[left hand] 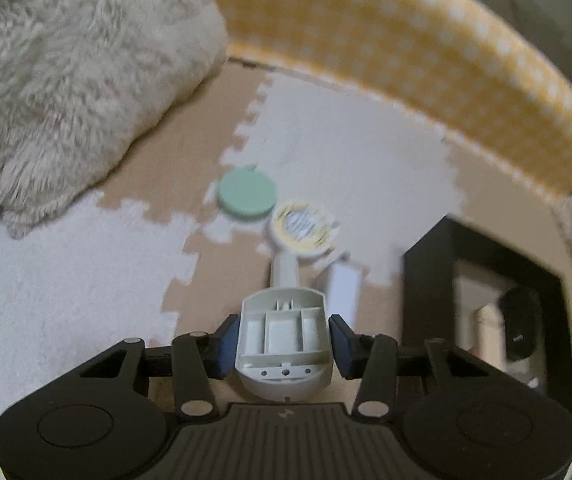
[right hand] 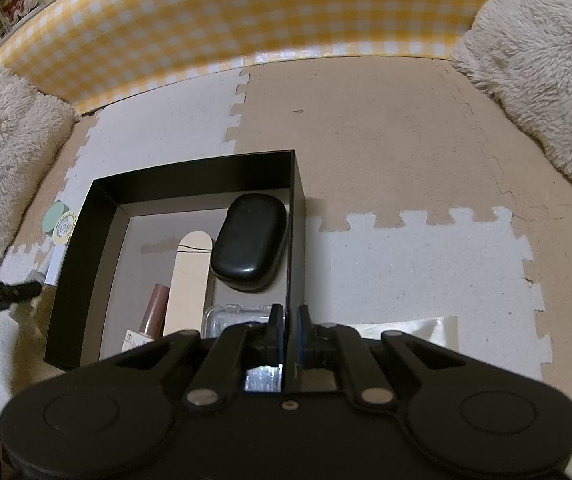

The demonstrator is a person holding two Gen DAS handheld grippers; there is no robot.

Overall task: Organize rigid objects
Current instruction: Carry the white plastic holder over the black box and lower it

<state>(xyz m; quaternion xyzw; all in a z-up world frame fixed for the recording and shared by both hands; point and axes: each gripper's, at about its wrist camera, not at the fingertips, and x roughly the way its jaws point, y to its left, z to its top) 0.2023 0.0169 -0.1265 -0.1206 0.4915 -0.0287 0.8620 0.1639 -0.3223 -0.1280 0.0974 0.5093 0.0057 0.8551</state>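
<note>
left claw (left hand: 283, 336) clamped on white plastic holder (left hand: 283, 340), long axis pointing away. black box (left hand: 482, 280) sits off to its right, close. right claw (right hand: 288, 320) pinched together on box wall (right hand: 290, 240), steadying.

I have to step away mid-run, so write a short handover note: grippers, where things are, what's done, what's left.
Left gripper: blue pads closed on the white open-backed device.
Right gripper: shut on the black box wall.
Done: black case, beige file, brown tube and clear case lie in the box.
Left: the held device, plus green disc and yellow-rimmed round tin on the foam mat.
</note>
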